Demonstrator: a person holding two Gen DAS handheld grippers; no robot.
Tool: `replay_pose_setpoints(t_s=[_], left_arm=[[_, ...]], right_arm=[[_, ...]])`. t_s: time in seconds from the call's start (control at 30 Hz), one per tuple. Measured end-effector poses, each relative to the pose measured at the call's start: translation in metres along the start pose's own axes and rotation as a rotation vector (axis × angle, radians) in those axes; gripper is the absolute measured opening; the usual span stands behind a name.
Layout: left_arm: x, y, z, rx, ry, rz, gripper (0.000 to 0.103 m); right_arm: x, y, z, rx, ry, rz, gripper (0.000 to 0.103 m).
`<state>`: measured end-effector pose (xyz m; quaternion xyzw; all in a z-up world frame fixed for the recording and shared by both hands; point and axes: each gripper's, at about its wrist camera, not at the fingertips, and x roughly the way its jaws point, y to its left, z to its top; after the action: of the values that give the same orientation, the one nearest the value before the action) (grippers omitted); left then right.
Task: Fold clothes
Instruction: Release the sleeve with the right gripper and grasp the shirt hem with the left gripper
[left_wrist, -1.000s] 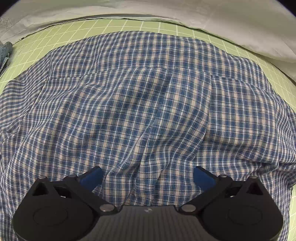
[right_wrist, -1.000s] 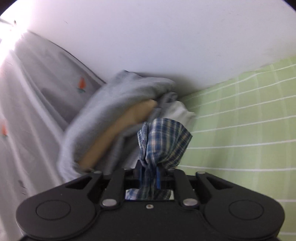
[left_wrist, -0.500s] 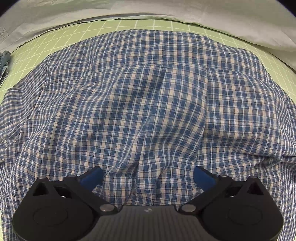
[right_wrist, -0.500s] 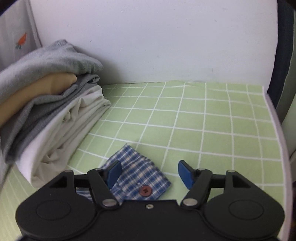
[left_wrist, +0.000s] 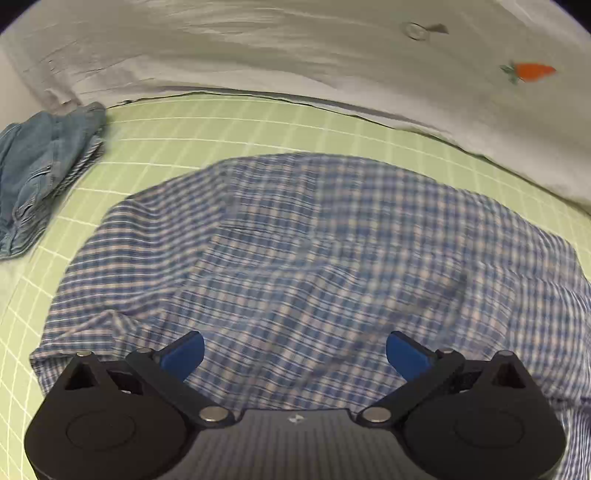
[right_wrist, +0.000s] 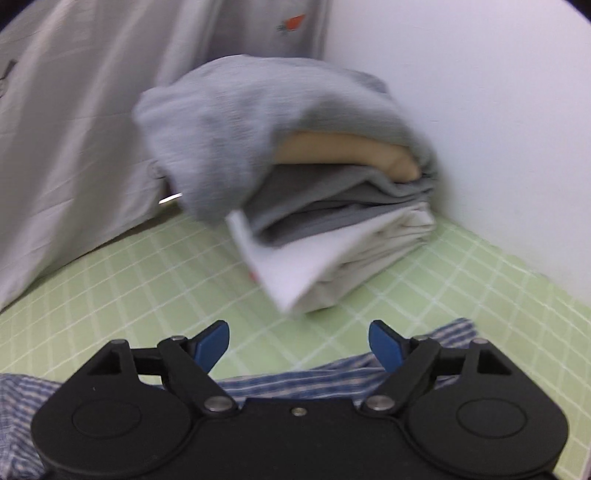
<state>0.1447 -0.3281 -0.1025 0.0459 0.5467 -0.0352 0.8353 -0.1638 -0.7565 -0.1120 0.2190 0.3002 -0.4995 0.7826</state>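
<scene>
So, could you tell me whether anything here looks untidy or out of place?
Yes: the top grey knitted garment on the folded clothes stack in the corner slumps over the front instead of lying flat. The blue checked shirt is rumpled, and a crumpled denim garment lies unfolded at the mat's edge.

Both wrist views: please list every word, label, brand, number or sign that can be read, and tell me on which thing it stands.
No readable text in either view.
Grey sheet: an orange carrot picture, no letters; a dark mark near it is too blurred to read.
Left hand-held gripper: a tiny white mark on its body, too small to read.
Plaid shirt, denim garment, stack of folded clothes, green checked mat: no label or print visible.
</scene>
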Motion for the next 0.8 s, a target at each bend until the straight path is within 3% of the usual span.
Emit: replay_pose_setpoints(t_s=[0.17, 0.27, 0.37, 0.5, 0.67, 0.8], left_arm=[[0.019, 0.052, 0.029, -0.084, -0.019, 0.035, 0.103], [0.044, 0.068, 0.052, -0.101, -0.039, 0.040, 0.103], [0.072, 0.078, 0.074, -0.098, -0.052, 0.030, 0.103], [0.096, 0.072, 0.098, -0.039, -0.100, -0.074, 0.103], [0.112, 0.053, 0.115, 0.090, -0.109, -0.176, 0.103], [0.118, 0.039, 0.116, 0.167, -0.116, -0.170, 0.102]], right_arm=[[0.011, 0.101, -0.006, -0.114, 0.114, 0.232, 0.084], [0.022, 0.153, -0.011, -0.164, 0.166, 0.309, 0.084], [0.030, 0.198, -0.020, -0.191, 0.208, 0.322, 0.084], [0.033, 0.234, -0.030, -0.223, 0.246, 0.353, 0.085], [0.031, 0.249, -0.038, -0.247, 0.276, 0.362, 0.088], [0.032, 0.248, -0.042, -0.251, 0.315, 0.341, 0.087]])
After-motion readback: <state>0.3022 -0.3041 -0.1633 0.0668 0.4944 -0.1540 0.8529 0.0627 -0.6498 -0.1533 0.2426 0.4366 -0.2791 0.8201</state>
